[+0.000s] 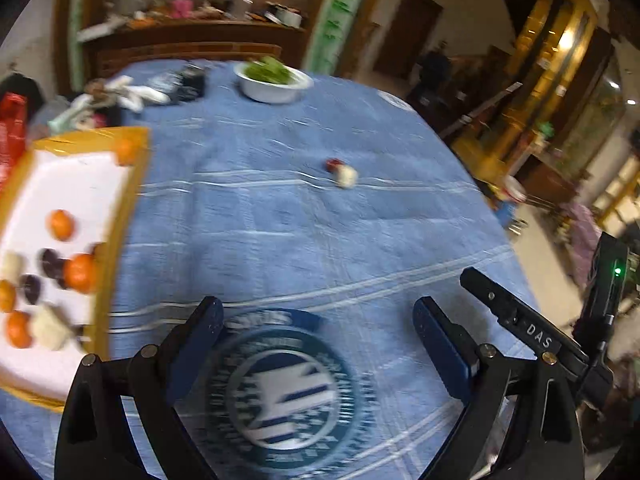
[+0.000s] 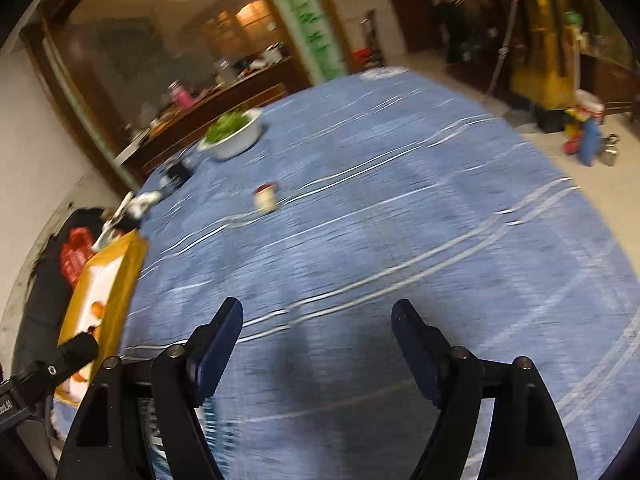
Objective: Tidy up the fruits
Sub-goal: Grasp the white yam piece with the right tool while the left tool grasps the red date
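Note:
A yellow-rimmed white tray (image 1: 132, 184) lies at the table's left and holds several oranges (image 1: 61, 224), dark plums (image 1: 51, 262) and pale foam-netted fruits (image 1: 50, 326). One foam-netted fruit with a red top (image 1: 343, 173) lies alone mid-table; it also shows in the right wrist view (image 2: 266, 199). My left gripper (image 1: 318, 316) is open and empty above the blue cloth's round logo. My right gripper (image 2: 318, 320) is open and empty over the cloth. Part of the tray (image 2: 120, 276) shows at the left of the right wrist view. Both views are blurred.
A white bowl of greens (image 1: 274, 80) stands at the far side, also in the right wrist view (image 2: 236, 132). Dark items and white clutter (image 1: 160, 90) lie at the far left. The right gripper's body (image 1: 532, 332) shows at the left view's right edge.

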Demonstrator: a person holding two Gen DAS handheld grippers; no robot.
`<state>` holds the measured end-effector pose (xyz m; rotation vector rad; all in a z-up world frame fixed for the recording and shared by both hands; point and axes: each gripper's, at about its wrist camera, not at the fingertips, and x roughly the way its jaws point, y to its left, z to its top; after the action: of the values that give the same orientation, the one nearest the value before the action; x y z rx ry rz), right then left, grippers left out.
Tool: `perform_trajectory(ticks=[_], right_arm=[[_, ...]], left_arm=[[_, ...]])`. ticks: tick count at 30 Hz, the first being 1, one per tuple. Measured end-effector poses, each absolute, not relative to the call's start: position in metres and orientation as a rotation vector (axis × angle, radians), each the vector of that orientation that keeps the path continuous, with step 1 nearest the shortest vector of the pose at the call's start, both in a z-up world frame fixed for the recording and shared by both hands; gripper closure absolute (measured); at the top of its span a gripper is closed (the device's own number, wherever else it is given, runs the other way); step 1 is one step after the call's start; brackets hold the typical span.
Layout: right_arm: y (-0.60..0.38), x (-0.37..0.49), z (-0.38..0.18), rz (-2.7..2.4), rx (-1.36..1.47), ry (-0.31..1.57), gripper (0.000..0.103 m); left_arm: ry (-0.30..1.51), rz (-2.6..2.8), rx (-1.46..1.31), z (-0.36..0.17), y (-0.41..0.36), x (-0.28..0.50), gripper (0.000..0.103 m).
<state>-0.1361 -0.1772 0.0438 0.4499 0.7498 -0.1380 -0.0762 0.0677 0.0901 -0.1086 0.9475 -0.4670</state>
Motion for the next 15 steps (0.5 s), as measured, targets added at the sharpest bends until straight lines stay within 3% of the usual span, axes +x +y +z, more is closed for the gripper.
perform_trajectory(ticks=[6, 12, 15], right_arm=[[-0.202, -0.134, 0.050, -0.150, 0.427, 0.760, 0.022], [-0.205, -0.080, 0.060, -0.063, 0.392, 0.779, 0.022], [-0.196, -0.045, 0.063, -0.034, 0.347, 0.781, 0.030]], left_arm=[[0.972, -0.487, -0.112, 0.079, 0.062, -0.069, 0.008], [0.919, -0.367, -0.148, 0.092, 0.100, -0.052, 0.008], [0.893, -0.301, -0.160, 0.100, 0.122, -0.038, 0.008]])
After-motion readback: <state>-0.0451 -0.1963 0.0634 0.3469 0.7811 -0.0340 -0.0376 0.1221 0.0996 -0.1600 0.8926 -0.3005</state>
